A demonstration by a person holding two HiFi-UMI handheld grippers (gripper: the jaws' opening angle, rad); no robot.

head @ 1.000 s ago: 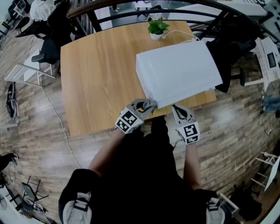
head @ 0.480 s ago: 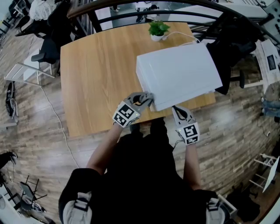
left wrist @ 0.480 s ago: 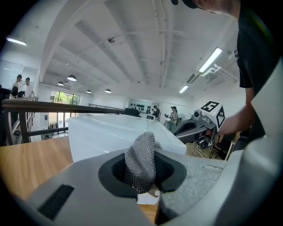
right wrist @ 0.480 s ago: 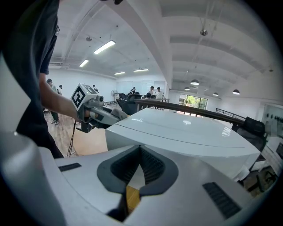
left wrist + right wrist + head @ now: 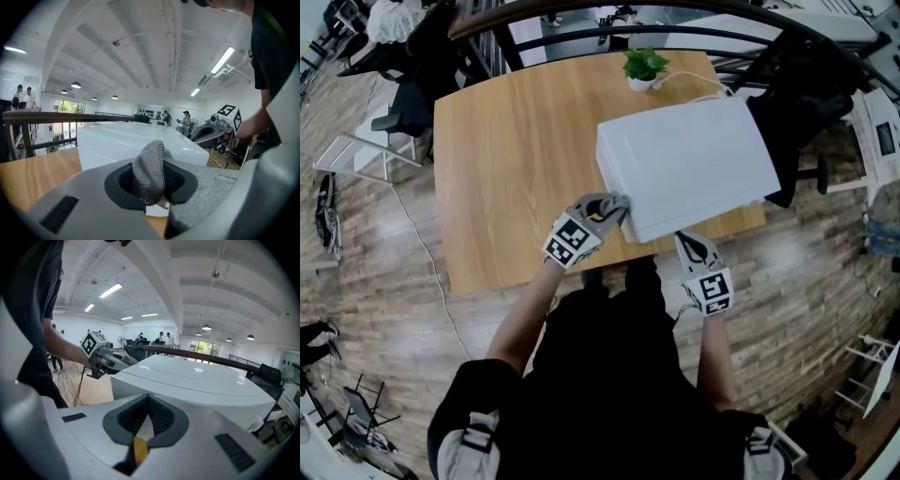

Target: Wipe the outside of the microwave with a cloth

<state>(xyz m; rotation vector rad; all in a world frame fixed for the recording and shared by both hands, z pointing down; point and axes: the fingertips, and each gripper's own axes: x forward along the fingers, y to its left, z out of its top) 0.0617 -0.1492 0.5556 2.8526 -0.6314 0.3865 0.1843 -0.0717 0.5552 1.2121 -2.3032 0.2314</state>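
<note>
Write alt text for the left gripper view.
The left gripper holds a grey knitted cloth between its fingers, facing a white microwave on a wooden table. The right gripper shows beyond the microwave.

White microwave [image 5: 684, 173] with a smooth, faintly glossy shell that catches the ceiling lights. Beneath the microwave is a wooden table [image 5: 516, 159], pale with fine grain and a satin finish. At the microwave's front corner, a grey cloth [image 5: 150, 159] of coarse knitted weave is pinched in the left gripper [image 5: 150, 183], which is matt grey plastic with dark ribbed pads. Before the microwave, the right gripper [image 5: 147, 416] is the same matt plastic, its ribbed pads pressed together. The floor [image 5: 384, 244] is streaky wood planks.
</note>
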